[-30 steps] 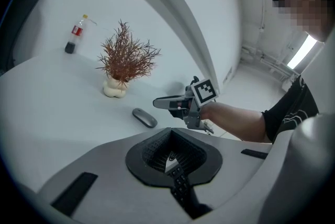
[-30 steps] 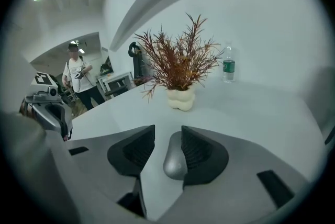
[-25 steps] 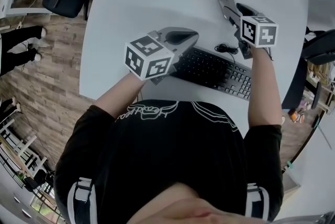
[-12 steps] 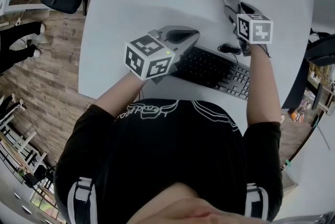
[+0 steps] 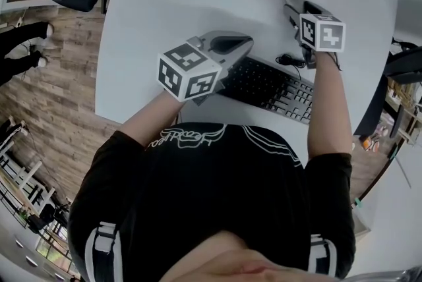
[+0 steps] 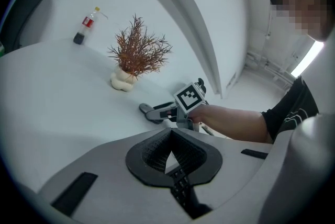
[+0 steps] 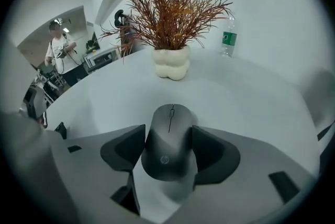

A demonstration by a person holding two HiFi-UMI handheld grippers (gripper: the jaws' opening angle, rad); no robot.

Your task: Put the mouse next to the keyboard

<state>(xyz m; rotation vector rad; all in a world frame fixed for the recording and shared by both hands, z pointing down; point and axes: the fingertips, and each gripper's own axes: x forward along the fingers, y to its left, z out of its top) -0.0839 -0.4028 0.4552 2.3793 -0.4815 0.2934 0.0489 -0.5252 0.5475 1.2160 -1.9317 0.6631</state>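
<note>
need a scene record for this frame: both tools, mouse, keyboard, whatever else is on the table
left tool: jaws together, empty, above the keyboard's left end
right tool: jaws spread, mouse between them
mouse: dark, flat on the table, buttons toward the plant
keyboard: black, near the table edge in front of the person
plant: reddish, in a white pot, beyond the mouse

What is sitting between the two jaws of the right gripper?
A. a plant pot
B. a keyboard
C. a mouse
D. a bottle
C: in the right gripper view, the dark mouse lies on the white table right between the two jaws of the right gripper.
</note>
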